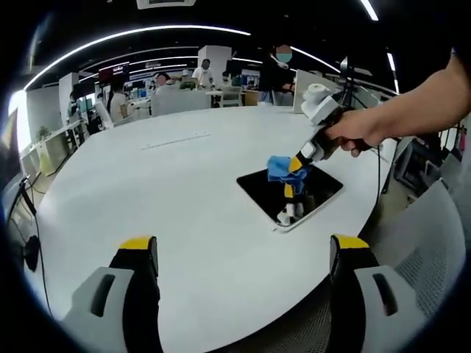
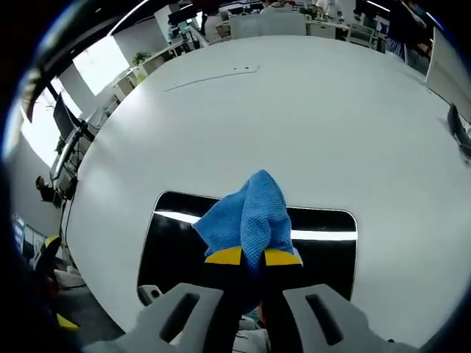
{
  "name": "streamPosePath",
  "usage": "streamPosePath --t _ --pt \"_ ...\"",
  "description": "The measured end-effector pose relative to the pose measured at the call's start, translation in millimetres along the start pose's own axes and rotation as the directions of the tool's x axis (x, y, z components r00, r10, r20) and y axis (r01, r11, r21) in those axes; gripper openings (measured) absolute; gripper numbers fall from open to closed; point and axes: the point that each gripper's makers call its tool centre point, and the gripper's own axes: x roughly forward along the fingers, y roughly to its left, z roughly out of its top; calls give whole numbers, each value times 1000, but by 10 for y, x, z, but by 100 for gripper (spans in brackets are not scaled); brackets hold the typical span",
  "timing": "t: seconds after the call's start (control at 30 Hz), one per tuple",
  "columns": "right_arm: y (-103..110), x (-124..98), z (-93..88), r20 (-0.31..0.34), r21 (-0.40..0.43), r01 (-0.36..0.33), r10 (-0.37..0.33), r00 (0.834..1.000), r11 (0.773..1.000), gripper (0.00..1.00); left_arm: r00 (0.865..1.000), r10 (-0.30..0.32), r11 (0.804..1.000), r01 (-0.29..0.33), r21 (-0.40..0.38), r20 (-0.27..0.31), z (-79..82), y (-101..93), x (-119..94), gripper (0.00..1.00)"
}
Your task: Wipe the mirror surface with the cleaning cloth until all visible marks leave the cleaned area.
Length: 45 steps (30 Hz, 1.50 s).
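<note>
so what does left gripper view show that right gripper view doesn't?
Left gripper view alone: the left gripper, jaws apart and empty, the person's hand holding the right gripper from outside, and people at far desks. Right gripper view alone: the ceiling-light streak reflected across the mirror, seen close. Both: blue cloth clamped over the mirror on the white table.

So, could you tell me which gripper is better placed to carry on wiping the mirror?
The right gripper. It is shut on the blue cloth, directly over the mirror. The left gripper is open, holds nothing and hangs back over the white table.
</note>
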Motion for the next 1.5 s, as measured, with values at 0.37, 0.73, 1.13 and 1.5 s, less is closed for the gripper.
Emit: streamPosePath --t 0.37,0.73,1.13,1.5 --pt "324 49 33 -9 -28 -31 31 999 999 3 1000 -13 1000 13 -10 6 7 -20 -15 96" --pt "588 140 101 -14 -64 -66 65 998 996 3 1000 3 1000 -3 9 -11 -25 -4 1 94" --pt "858 193 150 -19 -72 -113 111 994 991 3 1000 9 1000 -8 11 -11 -27 27 -1 92" --pt "868 220 144 -23 -94 -105 103 994 990 3 1000 15 1000 -14 9 -7 -25 56 -3 92"
